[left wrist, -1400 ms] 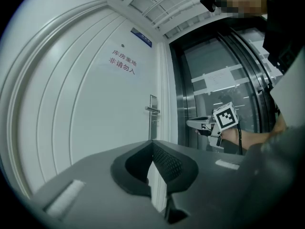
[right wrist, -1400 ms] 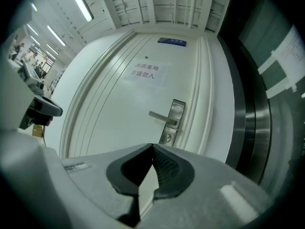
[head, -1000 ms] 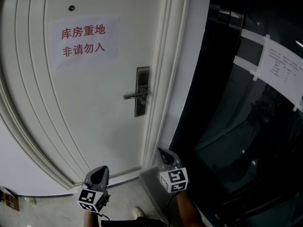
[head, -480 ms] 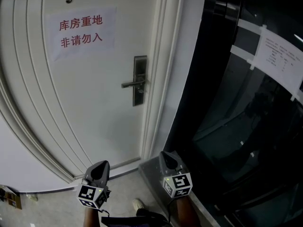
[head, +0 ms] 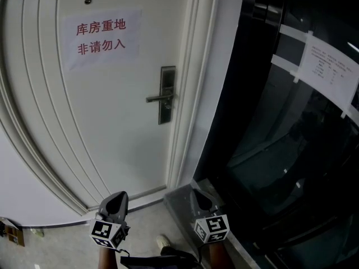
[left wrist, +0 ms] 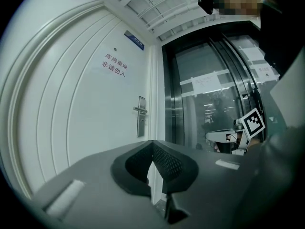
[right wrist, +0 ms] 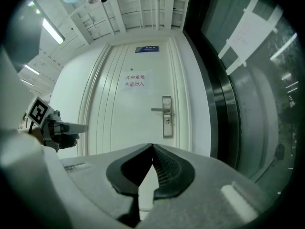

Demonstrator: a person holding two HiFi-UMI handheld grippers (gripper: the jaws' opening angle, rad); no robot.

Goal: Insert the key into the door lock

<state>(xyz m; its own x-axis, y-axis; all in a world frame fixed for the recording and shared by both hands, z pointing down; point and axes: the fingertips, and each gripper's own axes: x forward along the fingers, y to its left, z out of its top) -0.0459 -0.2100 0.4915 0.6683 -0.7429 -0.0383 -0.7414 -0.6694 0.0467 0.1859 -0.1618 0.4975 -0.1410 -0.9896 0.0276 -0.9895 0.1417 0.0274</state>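
Clenched shut at lower centre: left gripper (head: 115, 204), right gripper (head: 199, 202). Aimed at door (head: 112, 128), well apart from lock (head: 166, 94) mid-frame.

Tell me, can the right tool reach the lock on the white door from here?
Probably not yet. The right tool is low and well short of the lock. Nothing stands between them, though, so it should reach once it moves closer.
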